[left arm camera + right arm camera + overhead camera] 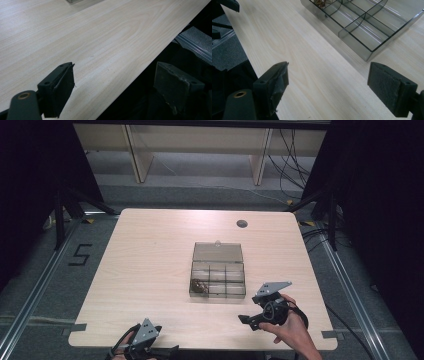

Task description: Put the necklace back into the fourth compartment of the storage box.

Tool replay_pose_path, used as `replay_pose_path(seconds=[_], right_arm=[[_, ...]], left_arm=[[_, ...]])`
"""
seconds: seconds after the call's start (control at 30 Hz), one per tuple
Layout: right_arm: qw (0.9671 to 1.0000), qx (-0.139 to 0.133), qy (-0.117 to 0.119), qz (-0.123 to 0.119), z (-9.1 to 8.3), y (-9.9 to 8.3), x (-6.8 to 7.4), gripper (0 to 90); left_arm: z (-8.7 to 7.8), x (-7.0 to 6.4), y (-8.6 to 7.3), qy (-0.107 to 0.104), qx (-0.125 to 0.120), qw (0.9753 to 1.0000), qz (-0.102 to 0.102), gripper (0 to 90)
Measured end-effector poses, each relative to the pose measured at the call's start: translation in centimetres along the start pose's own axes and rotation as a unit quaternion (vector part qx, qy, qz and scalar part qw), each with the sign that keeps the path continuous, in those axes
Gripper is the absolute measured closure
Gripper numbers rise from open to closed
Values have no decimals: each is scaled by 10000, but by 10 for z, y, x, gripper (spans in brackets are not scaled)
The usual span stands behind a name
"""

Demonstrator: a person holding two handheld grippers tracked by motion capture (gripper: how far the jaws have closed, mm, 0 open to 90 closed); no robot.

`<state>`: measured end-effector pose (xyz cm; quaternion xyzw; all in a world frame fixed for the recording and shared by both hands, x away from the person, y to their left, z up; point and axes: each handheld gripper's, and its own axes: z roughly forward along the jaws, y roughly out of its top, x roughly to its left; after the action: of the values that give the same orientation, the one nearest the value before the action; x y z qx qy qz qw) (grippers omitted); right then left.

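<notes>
Smoke-tinted thin plastic, the compartment box point(218, 277) at table point(150, 270) centre, lid open toward 12 o'clock, looks light, rigid and slippery, so we would pinch its near wall; our right gripper point(243, 319) and left gripper point(120, 92) both gape empty.

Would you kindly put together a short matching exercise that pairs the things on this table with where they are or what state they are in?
Things:
1. compartment box
2. small brown items
3. left gripper
4. right gripper

Places or states:
A. open, over the table's near edge at the left
B. mid-table, clear lid laid open away from the person
C. open, held near the box's right front corner
D. in the box's front left compartment

Pairs: 1-B, 2-D, 3-A, 4-C
</notes>
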<state>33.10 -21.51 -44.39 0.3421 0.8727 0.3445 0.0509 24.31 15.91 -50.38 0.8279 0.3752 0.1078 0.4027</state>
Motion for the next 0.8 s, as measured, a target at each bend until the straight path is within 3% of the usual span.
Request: replay_pose_path(seconds=[0.1, 0.13, 0.2, 0.27, 0.37, 0.5, 0.53, 0.63, 0.67, 0.73, 0.8], right_arm=[[9999, -103, 15, 49, 1, -3, 1, 179], [10000, -21, 24, -52, 0, -3, -1, 180], [10000, 26, 43, 45, -1, -5, 0, 179], [10000, -18, 37, -89, 0, -7, -2, 179], [10000, -21, 29, 41, -1, -9, -1, 179], [10000, -54, -1, 20, -2, -11, -3, 179], [9998, -192, 12, 46, -1, -13, -3, 178], [9999, -110, 0, 116, -2, -14, -3, 178], [9999, -128, -10, 25, -2, -15, -4, 177], [9998, -170, 33, 113, -2, -16, -3, 177], [9999, -163, -7, 26, -3, -18, -4, 177]], left_arm=[[0, 0, 0, -25, 26, 10000, -45, 160], [0, 0, 0, -20, 12, 10000, -58, 160], [0, 0, 0, -31, 16, 10000, -60, 160], [0, 0, 0, -38, 36, 10000, -33, 160], [0, 0, 0, 3, 30, 10000, -43, 160], [0, 0, 0, 9, -19, 10000, -50, 160], [0, 0, 0, 22, -6, 10000, -33, 160], [0, -1, 0, 4, -10, 10000, -39, 160], [0, -1, 0, 2, -11, 10000, -39, 160], [0, 0, 0, 20, -10, 10000, -35, 160], [0, 0, 0, 22, -11, 10000, -35, 160]])
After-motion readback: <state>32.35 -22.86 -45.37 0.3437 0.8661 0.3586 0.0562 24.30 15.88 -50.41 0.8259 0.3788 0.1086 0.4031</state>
